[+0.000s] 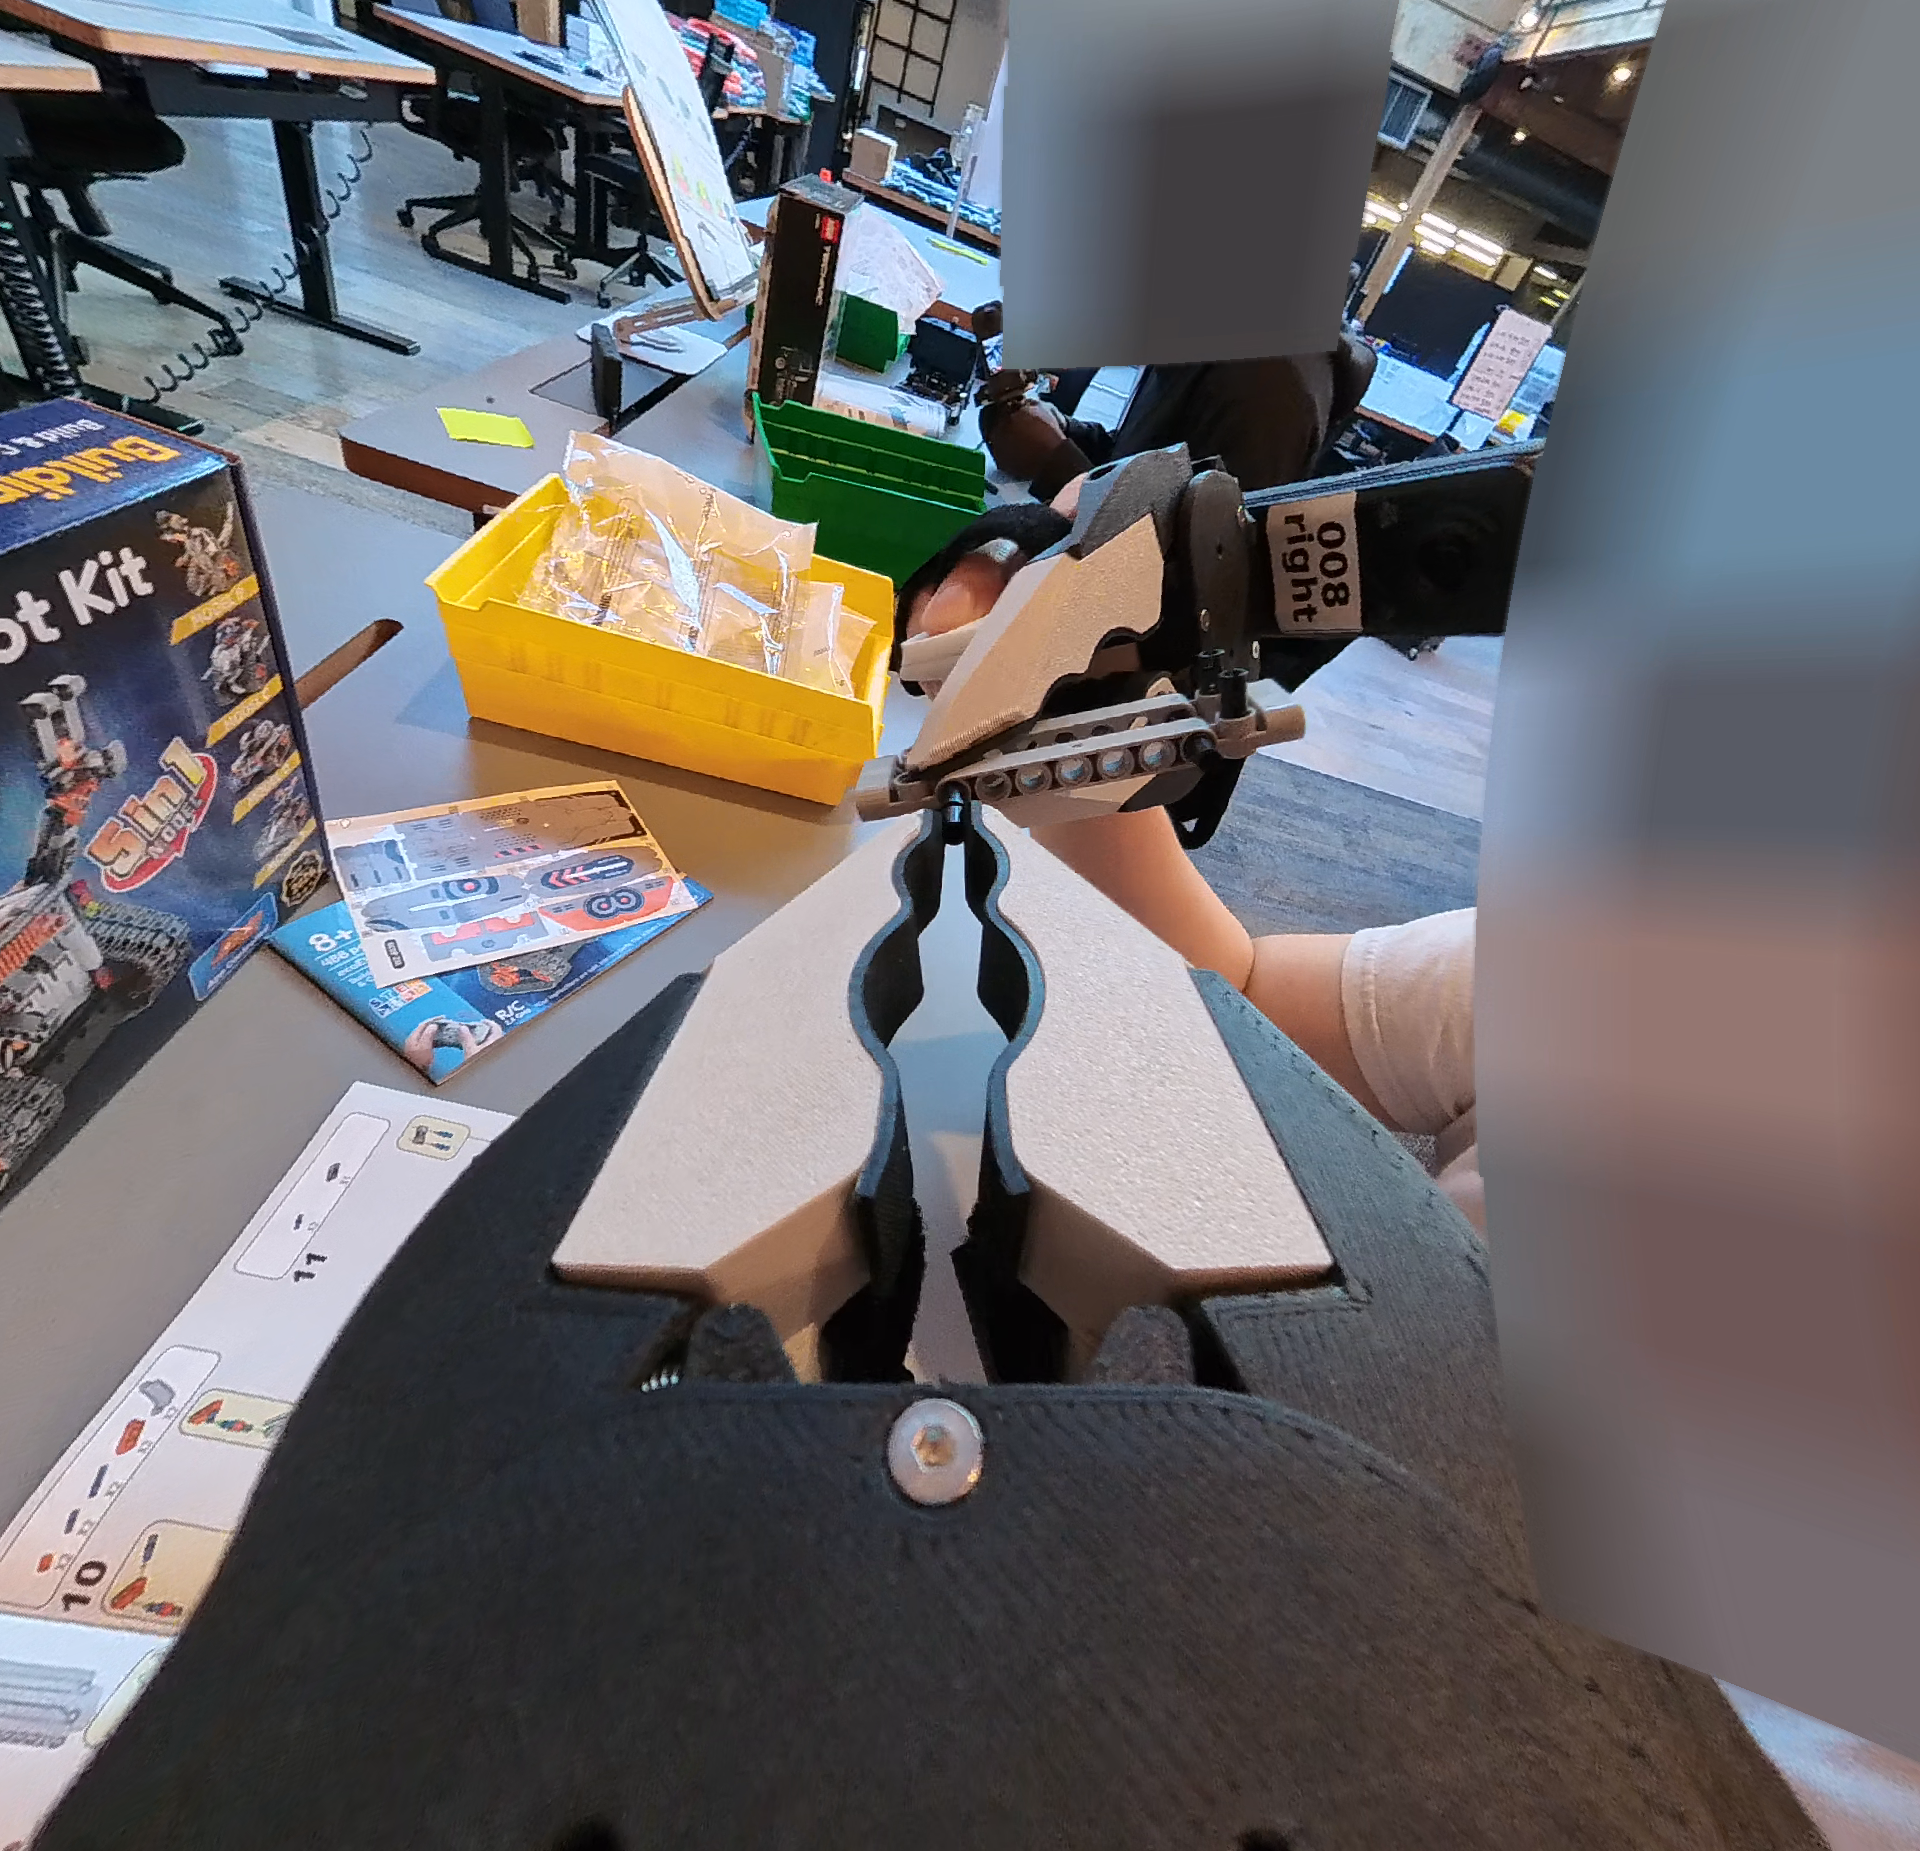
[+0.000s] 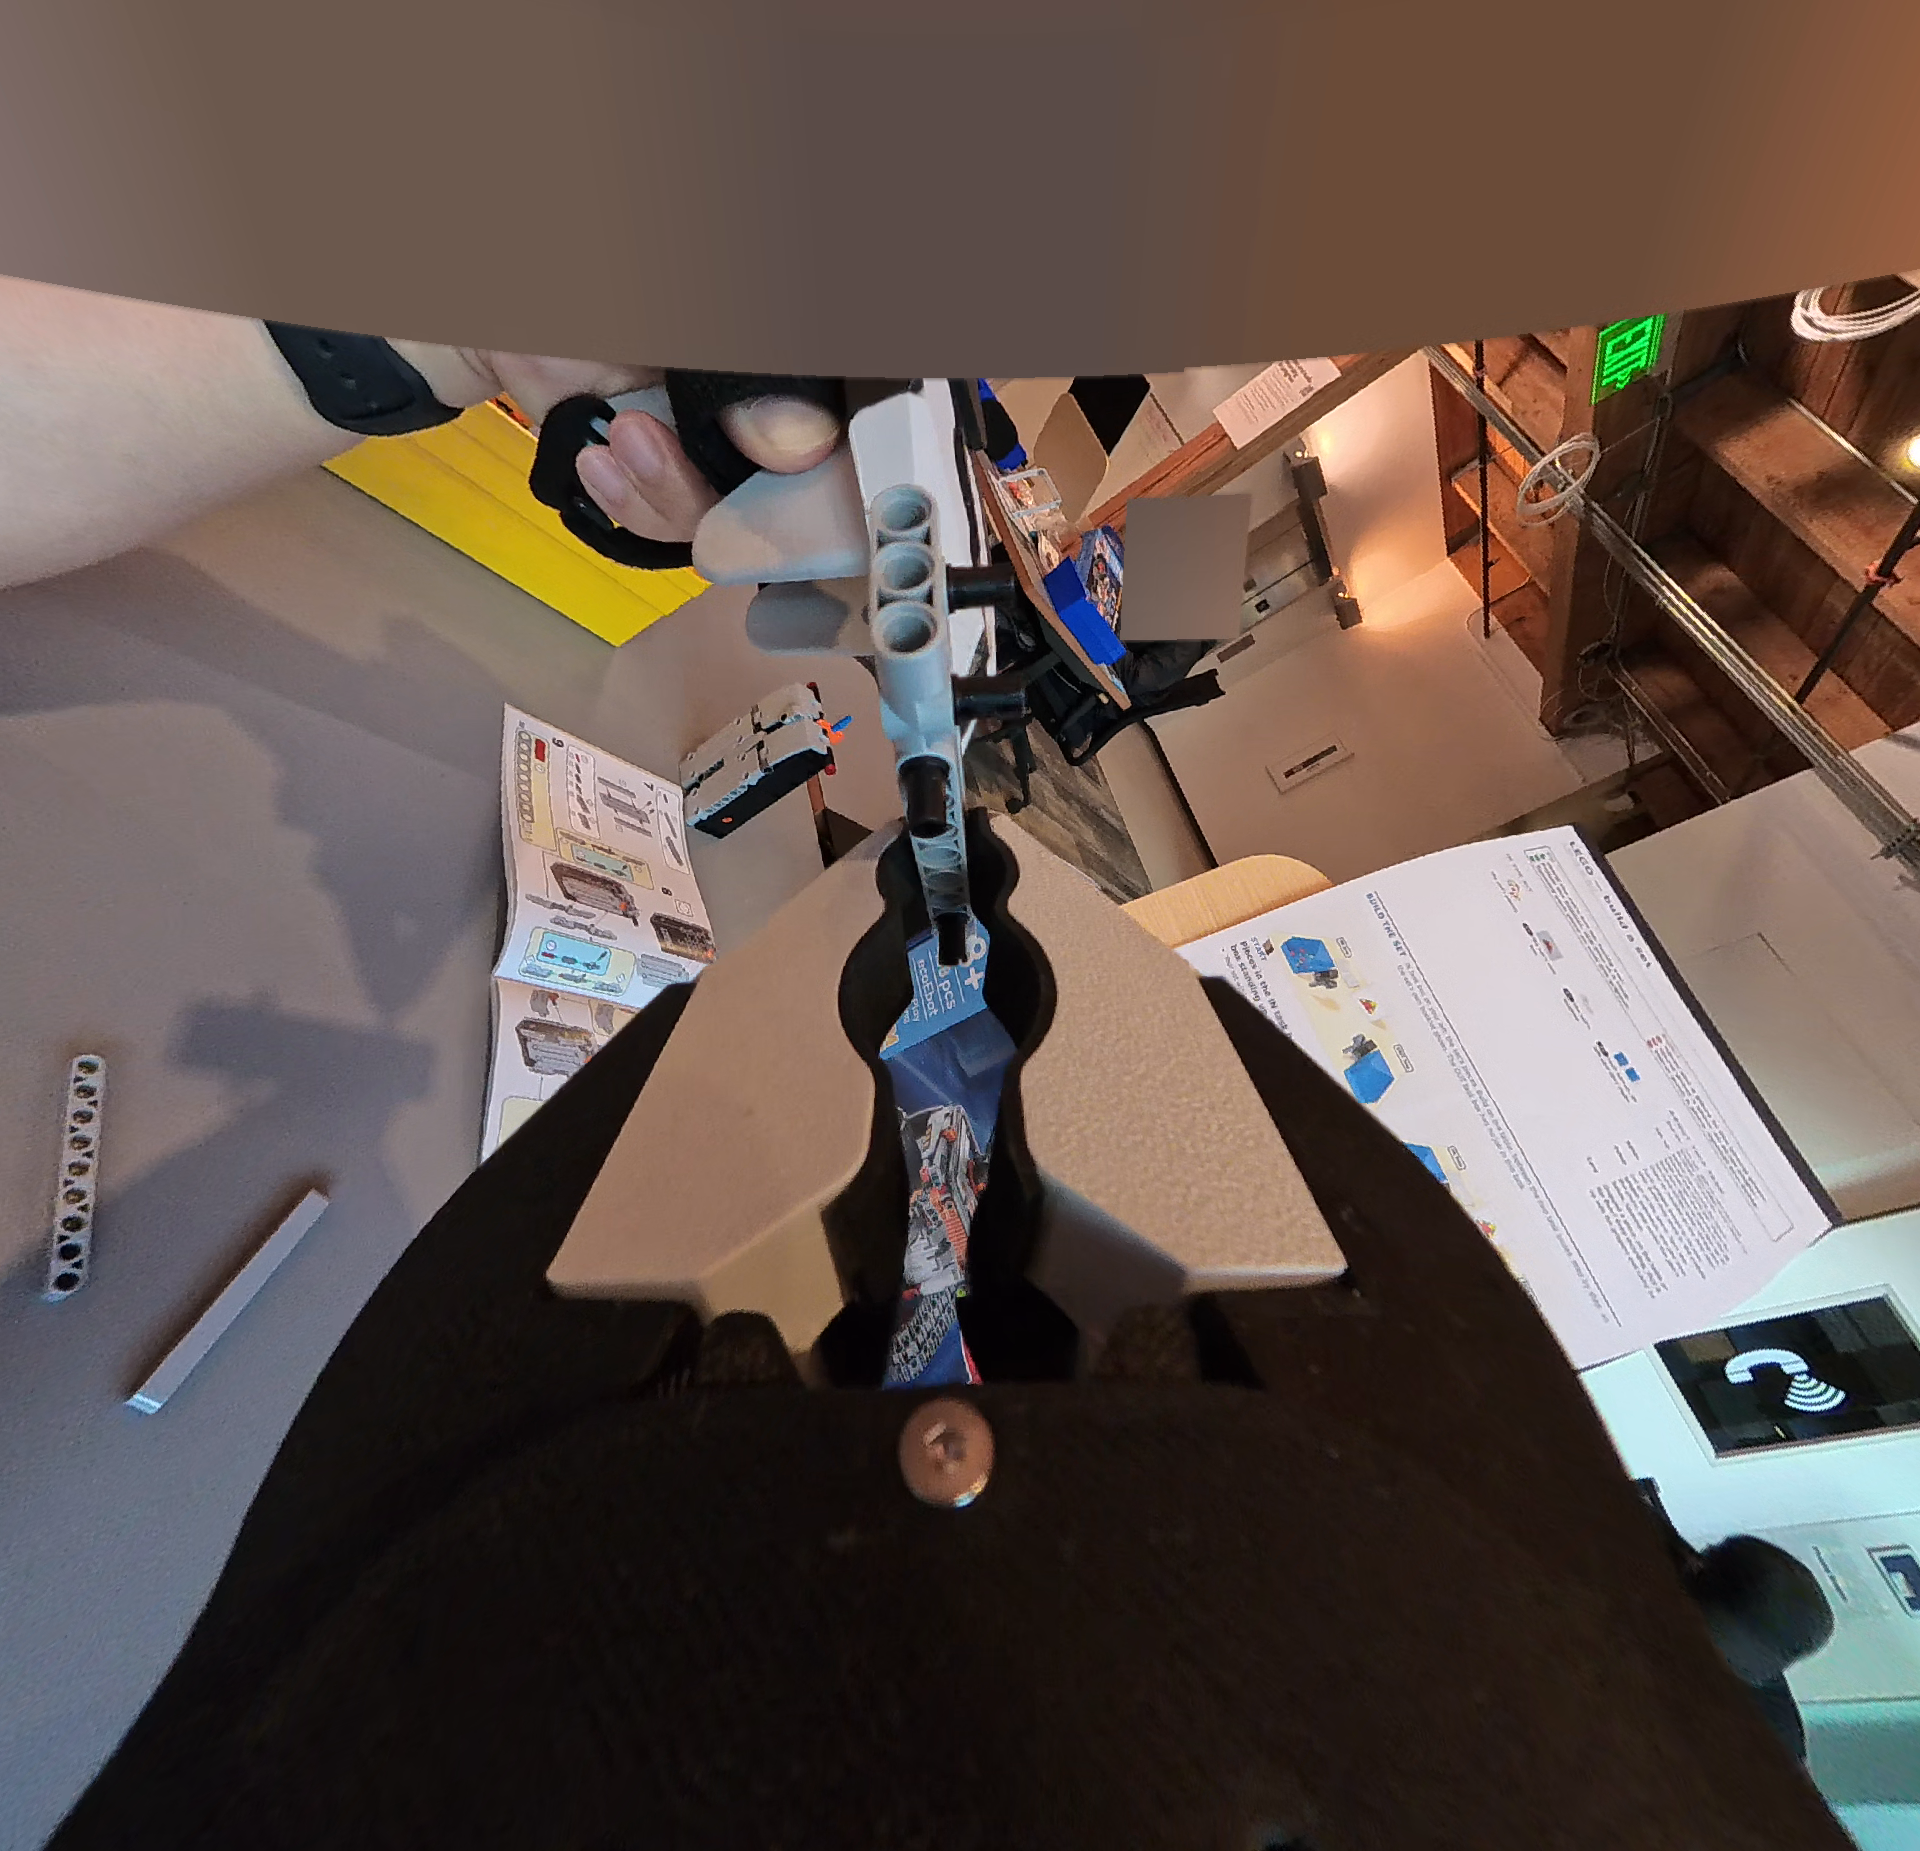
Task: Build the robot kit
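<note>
In the left wrist view, we see our left gripper (image 1: 951, 825) pinching a small black pin (image 1: 952, 814) at 12 o'clock, its tip meeting the grey holed beam (image 1: 1081, 757) that the right gripper (image 1: 935, 752) clamps — a yellow bin (image 1: 665, 679) sits at 10 o'clock.

In the right wrist view, our right gripper (image 2: 948, 871) grips that beam (image 2: 920, 648) at 12 o'clock; a loose beam (image 2: 75, 1173) lies at 9 o'clock on the table (image 2: 260, 866).

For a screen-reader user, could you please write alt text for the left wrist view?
The left gripper pinches a black pin against a grey holed beam held by the right gripper, above a table with a yellow bin.
</note>
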`<state>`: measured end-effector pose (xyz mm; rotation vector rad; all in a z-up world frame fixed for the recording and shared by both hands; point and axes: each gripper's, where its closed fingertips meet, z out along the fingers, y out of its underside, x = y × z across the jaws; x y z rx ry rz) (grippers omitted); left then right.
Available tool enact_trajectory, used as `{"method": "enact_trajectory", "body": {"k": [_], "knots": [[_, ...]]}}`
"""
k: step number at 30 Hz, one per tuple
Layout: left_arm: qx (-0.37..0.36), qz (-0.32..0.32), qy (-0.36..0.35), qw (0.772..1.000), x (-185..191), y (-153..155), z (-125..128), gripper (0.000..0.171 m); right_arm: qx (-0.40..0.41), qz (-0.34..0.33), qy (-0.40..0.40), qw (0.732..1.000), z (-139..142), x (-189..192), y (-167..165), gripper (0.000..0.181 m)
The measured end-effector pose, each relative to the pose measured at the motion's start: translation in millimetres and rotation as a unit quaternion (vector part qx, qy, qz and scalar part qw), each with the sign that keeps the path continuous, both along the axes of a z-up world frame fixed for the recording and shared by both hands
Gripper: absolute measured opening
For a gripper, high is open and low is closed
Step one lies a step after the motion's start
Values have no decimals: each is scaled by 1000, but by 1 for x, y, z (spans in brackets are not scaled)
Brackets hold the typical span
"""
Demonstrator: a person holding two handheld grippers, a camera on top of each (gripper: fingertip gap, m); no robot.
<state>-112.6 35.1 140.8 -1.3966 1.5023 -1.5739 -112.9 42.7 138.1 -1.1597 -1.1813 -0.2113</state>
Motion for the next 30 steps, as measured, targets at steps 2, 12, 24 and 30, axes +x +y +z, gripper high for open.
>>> {"method": "enact_trajectory", "body": {"k": [2,12,24,30], "knots": [[1,2,2,1000,1,0,-1,2,-1,-3,-4,1000,-1,1,1,7],[-5,-7,5,1000,0,0,-3,2,4,-5,-14,1000,-2,1,-1,6],[-8,-14,4,1000,0,-2,-3,2,3,3,-11,1000,-2,0,-2,6],[-8,-17,7,1000,0,-2,-4,2,-1,6,-13,1000,-4,0,-2,6]]}}
